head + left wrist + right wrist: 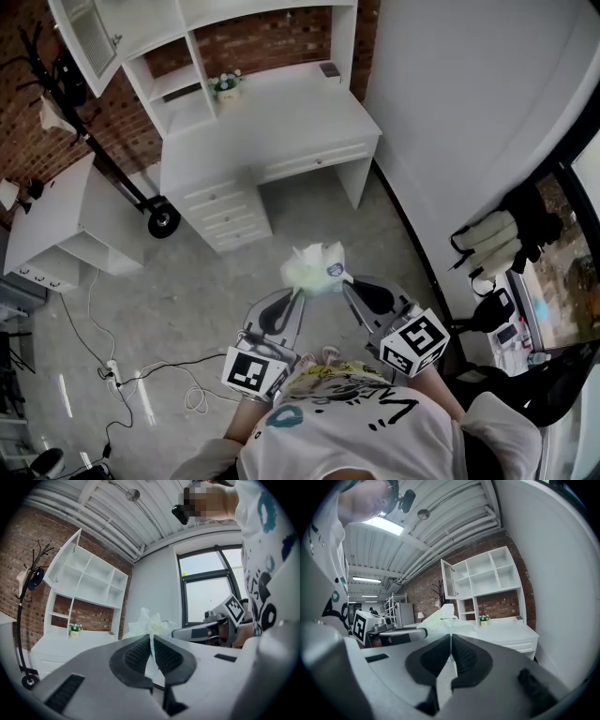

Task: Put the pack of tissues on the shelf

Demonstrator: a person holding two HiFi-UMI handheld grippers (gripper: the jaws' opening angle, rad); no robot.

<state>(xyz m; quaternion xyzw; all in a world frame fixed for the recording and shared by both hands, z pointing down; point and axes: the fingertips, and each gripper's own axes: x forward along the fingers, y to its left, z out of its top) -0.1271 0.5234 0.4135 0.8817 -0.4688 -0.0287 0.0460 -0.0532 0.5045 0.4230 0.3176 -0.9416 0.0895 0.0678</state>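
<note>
L gripper point(300, 293), R gripper point(344, 280) pinch tissue pack point(314, 265) edges.

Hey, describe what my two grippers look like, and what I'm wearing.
The left gripper and right gripper are light grey with dark ribbed pads. Each carries a white cube with black square markers. The shirt is white with black and teal print.

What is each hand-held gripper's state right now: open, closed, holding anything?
Left hand-held gripper: closed on the wrapper edge of the pack of tissues.
Right hand-held gripper: closed on the same pack.
</note>
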